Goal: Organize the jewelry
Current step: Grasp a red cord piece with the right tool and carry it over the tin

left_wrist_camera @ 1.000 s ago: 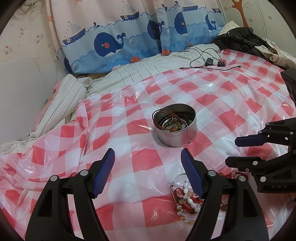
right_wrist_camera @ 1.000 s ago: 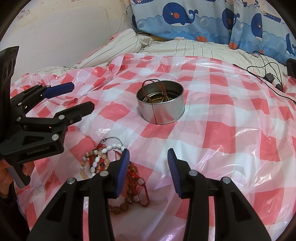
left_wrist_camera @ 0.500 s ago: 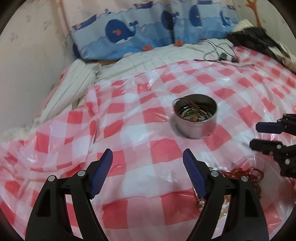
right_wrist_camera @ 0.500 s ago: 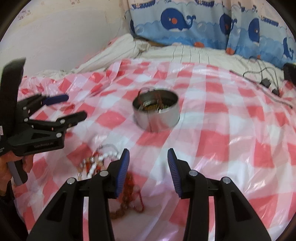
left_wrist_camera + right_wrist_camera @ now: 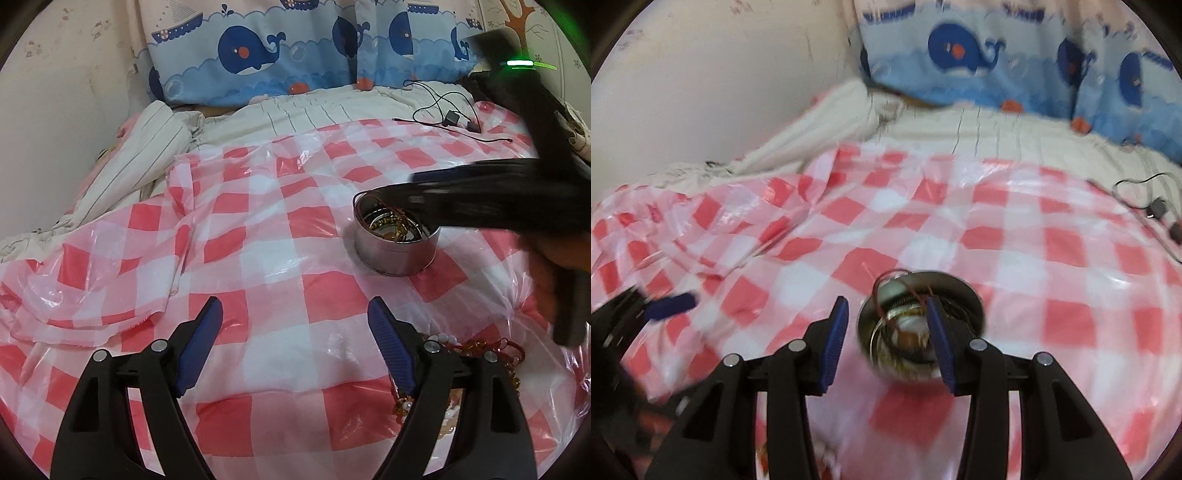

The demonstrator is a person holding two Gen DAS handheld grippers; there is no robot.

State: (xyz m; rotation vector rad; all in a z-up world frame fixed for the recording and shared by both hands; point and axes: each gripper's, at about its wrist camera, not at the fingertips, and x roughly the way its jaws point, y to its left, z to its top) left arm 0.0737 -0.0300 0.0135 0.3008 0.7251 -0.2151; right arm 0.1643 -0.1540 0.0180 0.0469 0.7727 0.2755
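Note:
A round metal tin (image 5: 397,243) with bracelets inside stands on the red-and-white checked plastic sheet (image 5: 258,229). It also shows in the right wrist view (image 5: 919,332), blurred. A pile of bead bracelets (image 5: 476,350) lies on the sheet at lower right, partly hidden behind my left gripper's right finger. My left gripper (image 5: 295,332) is open and empty, left of the pile. My right gripper (image 5: 886,321) is open and empty, held just above the tin; it shows as a dark blur in the left wrist view (image 5: 498,206).
A whale-print curtain (image 5: 314,48) and striped bedding (image 5: 147,155) lie behind the sheet. A black cable with a charger (image 5: 450,118) rests at the back right. A wall is on the left.
My right gripper has moved forward from the bead pile to over the tin, still open. My left gripper has shifted left and back, so the pile and tin sit further right.

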